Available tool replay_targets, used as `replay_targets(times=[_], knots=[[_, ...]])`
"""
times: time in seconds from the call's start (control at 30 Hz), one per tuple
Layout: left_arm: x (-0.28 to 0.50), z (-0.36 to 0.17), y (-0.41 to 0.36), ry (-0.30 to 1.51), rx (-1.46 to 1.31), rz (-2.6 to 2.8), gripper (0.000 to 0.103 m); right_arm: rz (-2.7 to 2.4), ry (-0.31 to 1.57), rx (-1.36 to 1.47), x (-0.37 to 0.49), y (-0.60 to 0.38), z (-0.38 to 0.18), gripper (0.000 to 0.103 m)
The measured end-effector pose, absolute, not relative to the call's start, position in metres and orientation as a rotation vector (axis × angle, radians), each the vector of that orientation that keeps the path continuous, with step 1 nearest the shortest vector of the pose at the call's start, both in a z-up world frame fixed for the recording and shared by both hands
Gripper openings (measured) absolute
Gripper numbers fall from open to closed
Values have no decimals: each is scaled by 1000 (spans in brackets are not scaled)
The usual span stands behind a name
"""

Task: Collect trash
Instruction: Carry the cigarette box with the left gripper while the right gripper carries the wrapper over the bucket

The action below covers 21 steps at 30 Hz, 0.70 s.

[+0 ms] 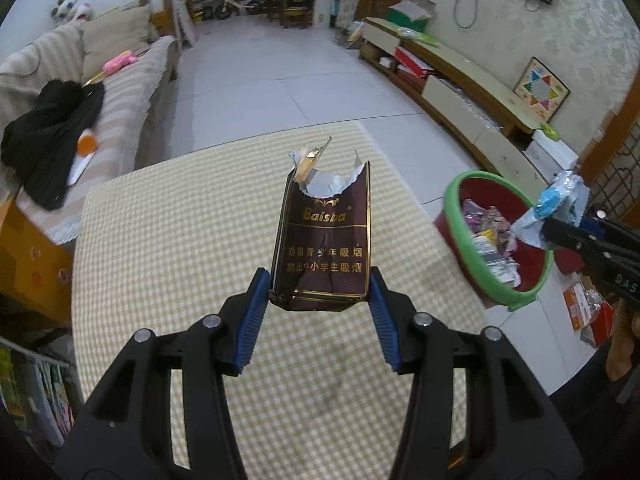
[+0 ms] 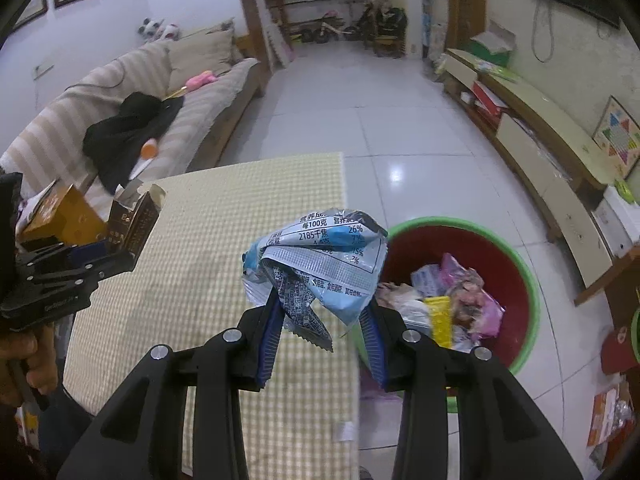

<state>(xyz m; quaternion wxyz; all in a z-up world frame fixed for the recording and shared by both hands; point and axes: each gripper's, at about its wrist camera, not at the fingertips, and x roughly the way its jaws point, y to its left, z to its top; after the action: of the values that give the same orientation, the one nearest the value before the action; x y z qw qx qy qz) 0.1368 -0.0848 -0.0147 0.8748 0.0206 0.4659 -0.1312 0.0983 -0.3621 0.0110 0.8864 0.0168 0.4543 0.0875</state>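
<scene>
The left gripper (image 1: 319,294) is clamped on a torn, dark brown cigarette pack (image 1: 326,236). The blue pads (image 1: 254,312) press the pack's lower side edges. The pack stands upright above the checked tablecloth (image 1: 172,240), with its top ripped open and silver foil liner exposed. Gold print on the face reads "Baisha". Below it are two lines of gold Chinese warning text about youth smoking.

The right gripper (image 2: 318,328) is clenched on a crumpled blue and silver snack wrapper (image 2: 320,264). Legible print on the wrapper is a nutrition panel: "100", "2185", "26%", "15%", plus small Chinese ingredient text. The wrapper is held at the table's right edge, just left of the bin (image 2: 532,280).

The bin is a red basin with a green rim, standing on the tiled floor (image 2: 400,140) beside the table. It contains pink, yellow and white wrappers.

Both grippers point steeply downward and forward. In the right wrist view, the left gripper (image 2: 120,252) appears at the left edge with a hand (image 2: 28,360) gripping its handle. In the left wrist view, the right gripper (image 1: 548,232) enters from the right edge. Raised lettering "DAS" is partly readable on its black body.
</scene>
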Motion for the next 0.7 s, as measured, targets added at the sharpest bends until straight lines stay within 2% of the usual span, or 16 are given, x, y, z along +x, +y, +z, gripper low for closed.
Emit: replay_targets(times=[0.7], knots=[[156, 7, -224, 934, 132, -502, 47, 4, 948, 81, 92, -473, 26, 36]])
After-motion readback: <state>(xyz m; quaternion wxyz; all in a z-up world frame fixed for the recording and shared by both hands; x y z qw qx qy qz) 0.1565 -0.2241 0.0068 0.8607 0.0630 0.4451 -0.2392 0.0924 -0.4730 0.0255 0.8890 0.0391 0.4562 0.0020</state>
